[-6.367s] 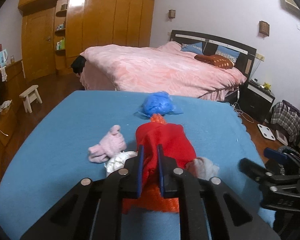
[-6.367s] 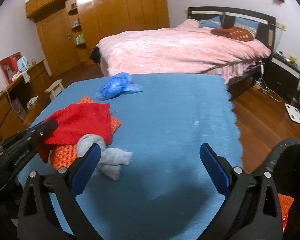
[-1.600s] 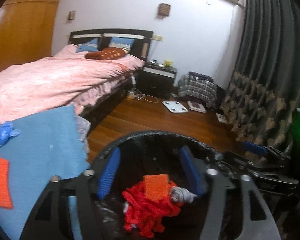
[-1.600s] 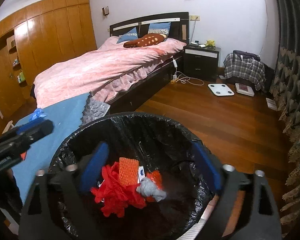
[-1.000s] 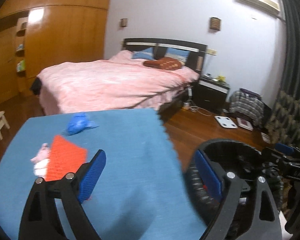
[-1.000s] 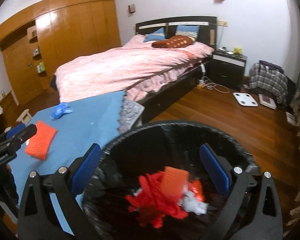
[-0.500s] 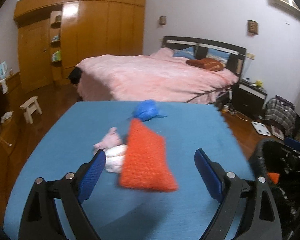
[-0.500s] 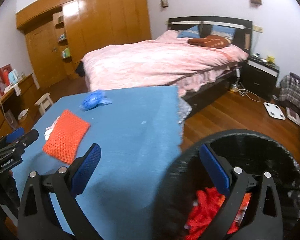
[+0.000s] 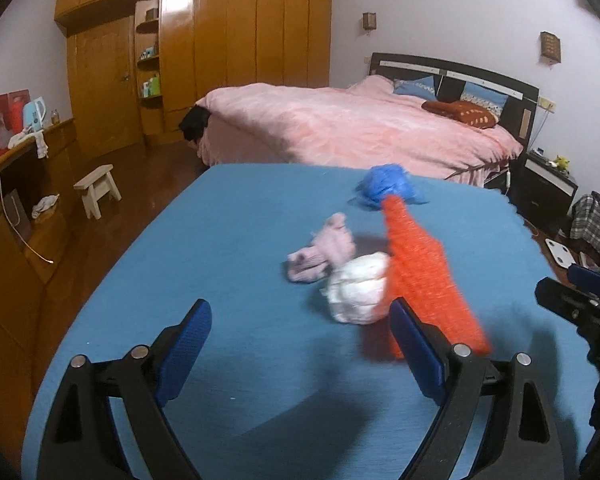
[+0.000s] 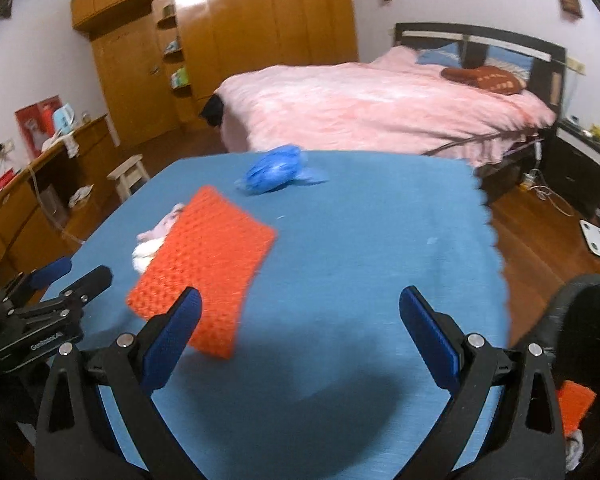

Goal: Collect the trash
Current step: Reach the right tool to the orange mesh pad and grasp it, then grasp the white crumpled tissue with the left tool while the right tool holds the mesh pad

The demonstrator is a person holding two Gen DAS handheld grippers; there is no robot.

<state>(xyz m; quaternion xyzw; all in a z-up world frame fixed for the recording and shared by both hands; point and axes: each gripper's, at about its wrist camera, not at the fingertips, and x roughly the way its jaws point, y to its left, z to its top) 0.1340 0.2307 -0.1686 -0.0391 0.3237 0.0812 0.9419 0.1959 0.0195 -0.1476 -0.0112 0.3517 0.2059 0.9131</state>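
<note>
On the blue table (image 9: 228,248) (image 10: 364,240) lie an orange knitted pad (image 9: 424,276) (image 10: 204,264), a white crumpled wad (image 9: 358,294) (image 10: 144,254), a pink cloth bundle (image 9: 324,254) (image 10: 166,224) and a blue plastic bag (image 9: 386,186) (image 10: 274,172). My left gripper (image 9: 300,350) is open and empty, just short of the white wad. My right gripper (image 10: 300,338) is open and empty over the table, right of the orange pad. The black-lined trash bin (image 10: 580,344) stands at the table's right edge, with an orange piece (image 10: 576,404) inside.
A pink bed (image 9: 360,128) stands beyond the table. A wooden wardrobe (image 9: 220,52) fills the back wall. A small stool (image 9: 98,190) and a low cabinet (image 9: 16,200) are at the left. A nightstand (image 9: 548,192) and a floor scale (image 10: 598,240) are at the right.
Both grippers have swung left from over the bin back to the table and come closer to the trash. The bin has slid to the right edge of view.
</note>
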